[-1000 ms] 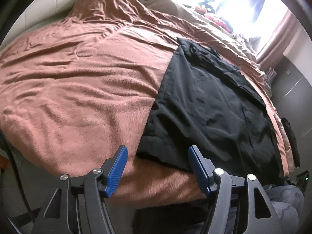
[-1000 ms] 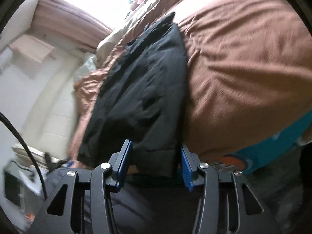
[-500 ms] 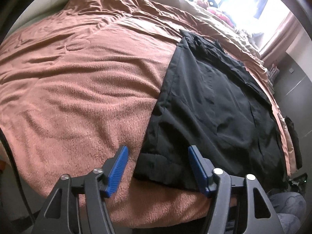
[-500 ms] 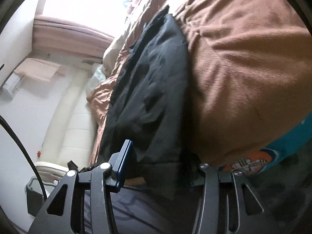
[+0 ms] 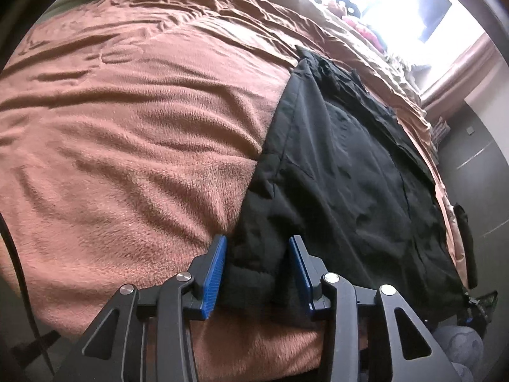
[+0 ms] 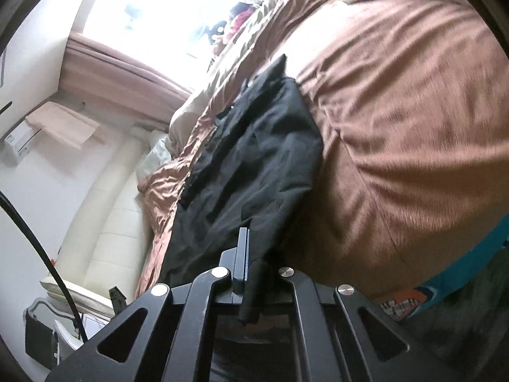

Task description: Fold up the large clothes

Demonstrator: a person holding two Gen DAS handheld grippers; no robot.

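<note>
A large black fabric garment [image 5: 343,172] lies flat along one edge of a bed under a fuzzy rust-brown blanket [image 5: 133,146]. The left tool [image 5: 257,273], jaws just closing, straddles its near corner. The right tool [image 6: 254,264] pinches the hem tight.

The left wrist view looks steeply down from the bed's near edge, close over the fuzzy rust-brown fleece blanket [image 5: 133,159], facing toward the bright window [image 5: 397,9] at one o'clock. The right wrist view sits at the same near edge but looks flatter, with the window [image 6: 165,9] at eleven o'clock. Both share the flat black fabric garment [image 5: 350,175] [image 6: 254,165], which starts at six o'clock in each, and the blanket [image 6: 397,111].
</note>
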